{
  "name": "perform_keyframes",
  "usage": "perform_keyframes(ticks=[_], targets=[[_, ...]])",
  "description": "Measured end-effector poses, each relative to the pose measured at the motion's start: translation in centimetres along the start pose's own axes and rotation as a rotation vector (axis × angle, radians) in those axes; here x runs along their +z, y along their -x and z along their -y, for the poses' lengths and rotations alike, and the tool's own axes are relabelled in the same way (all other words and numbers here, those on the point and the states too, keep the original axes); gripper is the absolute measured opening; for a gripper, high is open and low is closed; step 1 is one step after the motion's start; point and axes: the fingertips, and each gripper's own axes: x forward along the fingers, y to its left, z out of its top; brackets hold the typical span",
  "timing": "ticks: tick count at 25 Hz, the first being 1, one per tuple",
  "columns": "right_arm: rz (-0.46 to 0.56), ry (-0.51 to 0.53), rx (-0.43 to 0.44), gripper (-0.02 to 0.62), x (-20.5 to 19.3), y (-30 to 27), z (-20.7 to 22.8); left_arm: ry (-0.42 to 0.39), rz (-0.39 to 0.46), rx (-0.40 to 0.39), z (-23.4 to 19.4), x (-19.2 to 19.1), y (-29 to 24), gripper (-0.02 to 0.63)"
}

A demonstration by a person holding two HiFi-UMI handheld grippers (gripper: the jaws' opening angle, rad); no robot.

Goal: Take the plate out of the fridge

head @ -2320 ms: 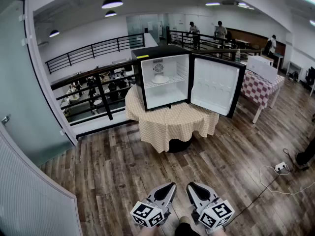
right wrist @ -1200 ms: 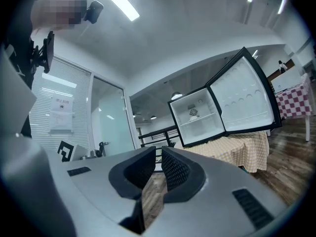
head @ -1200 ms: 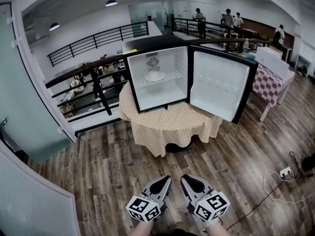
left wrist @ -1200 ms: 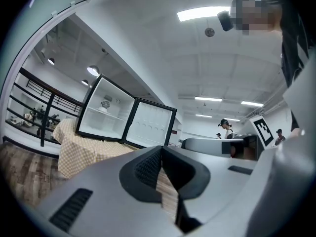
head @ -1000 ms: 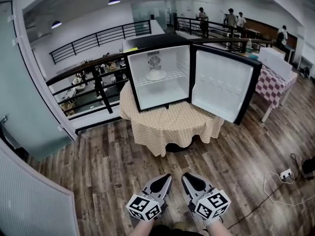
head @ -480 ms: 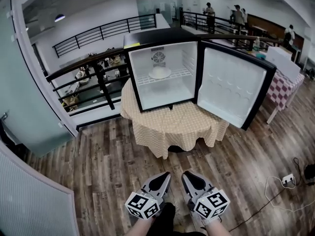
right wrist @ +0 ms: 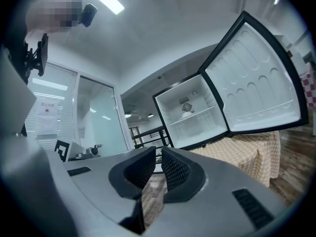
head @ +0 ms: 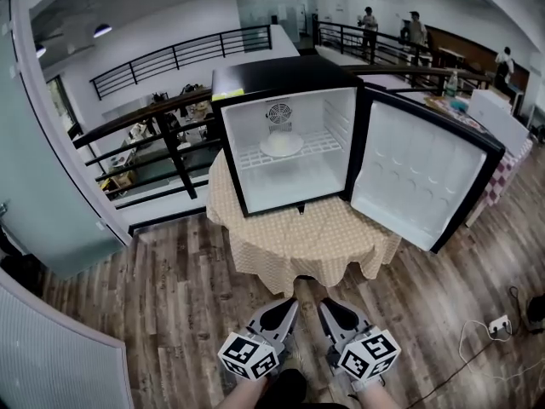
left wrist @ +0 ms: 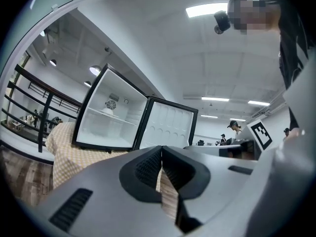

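Wood floor (head: 170,296) lies between me and the black fridge (head: 285,79), which stands open on a cloth-covered table (head: 298,233), well apart from both my tools. Its door (head: 426,177) swings out on my right. Reaching in from that side, I could knock it, or it could crowd my arm. The white plate (head: 281,145) sits on the wire shelf (head: 311,147), far back under the fan. I judge it smooth and thin-rimmed, so a shallow pinch might let it slide, and dragging it could snag the wires. My left gripper (head: 289,305) and right gripper (head: 328,307) hang low near my body. Each has its jaws clenched on nothing, so both must spread before any grab. A cable (head: 477,331) trails on the floor to my right, a tripping risk if I step wide. Only the head view shows that cable and the plate's place on the shelf. The left gripper view and the right gripper view alone show the pads meeting with nothing between.
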Motion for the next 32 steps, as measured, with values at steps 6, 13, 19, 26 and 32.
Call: perform_keyframes(ticks=[6, 13, 19, 26, 32], targets=[[-0.008, -0.001, -0.011, 0.054, 1.1, -3.8, 1.9, 0.013, -0.005, 0.001, -3.6, 0.9, -2.5, 0.009], [-0.004, -0.012, -0.024, 0.054, 2.2, -8.3, 4.1, 0.018, -0.008, -0.004, -7.7, 2.0, -5.5, 0.009], [-0.007, -0.006, -0.036, 0.054, 2.9, -11.2, 6.3, 0.035, -0.009, -0.015, -10.6, 2.3, -8.4, 0.009], [-0.002, -0.023, -0.068, 0.054, 3.4, -14.0, 9.0, 0.042, -0.019, -0.029, -13.0, 2.4, -10.7, 0.009], [0.006, -0.028, -0.079, 0.054, 3.8, -16.6, 10.4, 0.038, -0.011, -0.028, -15.4, 3.0, -12.1, 0.009]])
